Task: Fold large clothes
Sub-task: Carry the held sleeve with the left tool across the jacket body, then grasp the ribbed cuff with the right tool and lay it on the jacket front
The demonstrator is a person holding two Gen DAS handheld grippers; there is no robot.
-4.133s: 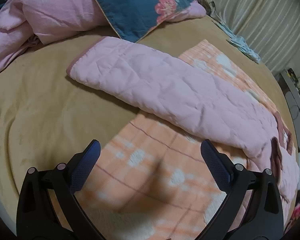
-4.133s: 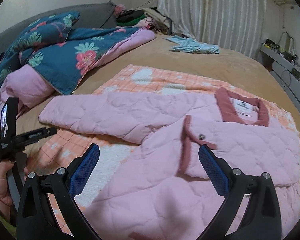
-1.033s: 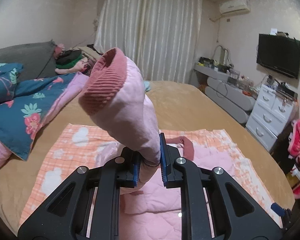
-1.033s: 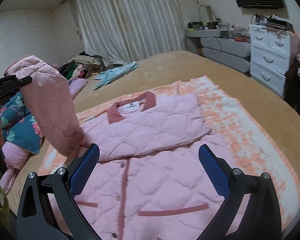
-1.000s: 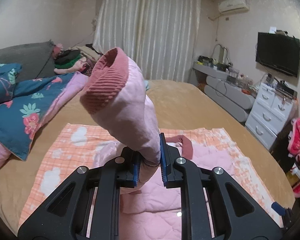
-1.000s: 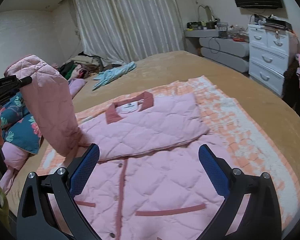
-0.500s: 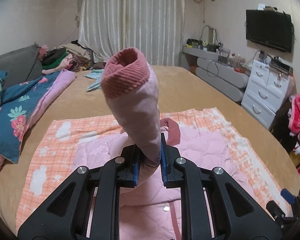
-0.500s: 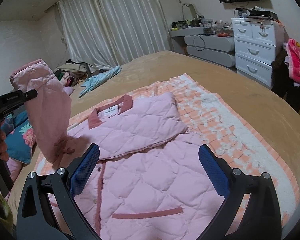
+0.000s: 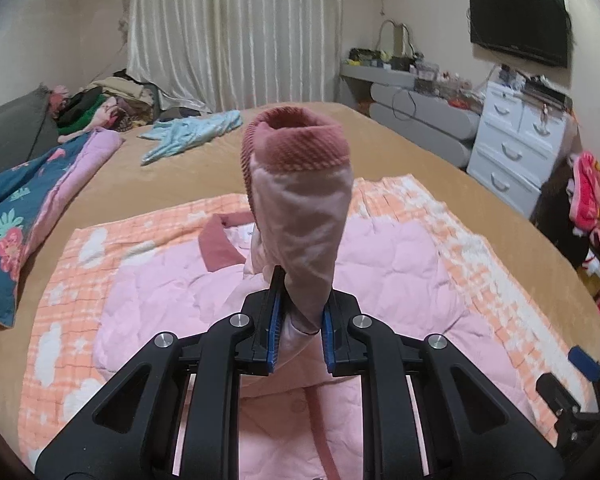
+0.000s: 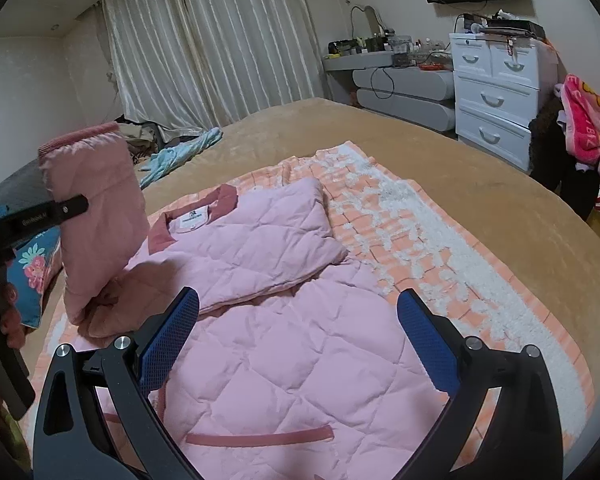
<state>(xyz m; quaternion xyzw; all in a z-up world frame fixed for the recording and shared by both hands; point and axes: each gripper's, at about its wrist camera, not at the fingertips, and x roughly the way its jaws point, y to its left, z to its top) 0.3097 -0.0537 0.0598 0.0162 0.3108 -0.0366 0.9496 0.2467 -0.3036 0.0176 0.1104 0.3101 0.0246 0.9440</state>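
Here, a wide bed (image 10: 440,148) under a tan cover fills a bedroom, with pale curtains (image 10: 204,40) behind it and a white chest of drawers (image 10: 496,96) against the right-hand wall. An orange-and-white checked blanket (image 10: 432,248) lies flat across the middle of the bed. Spread on that blanket is a pink quilted jacket (image 10: 300,352), front up, its darker pink collar (image 10: 224,200) toward the curtains and one sleeve (image 10: 256,248) already folded across the chest.

A floral blue-and-pink quilt (image 9: 16,220) is bunched along the bed's left edge, and a light blue garment (image 9: 192,132) lies farther back near the curtains.

The jacket's other sleeve (image 9: 300,232) stands raised above the garment's left side, ribbed cuff (image 9: 296,148) uppermost. The left gripper (image 9: 298,320) is clamped on that sleeve, blue pads pressing the fabric from both sides below the cuff; in the right wrist view its black finger crosses the lifted sleeve at the left edge of the picture. The right gripper (image 10: 298,336) hovers over the jacket's lower front with its jaws spread wide and nothing between them.
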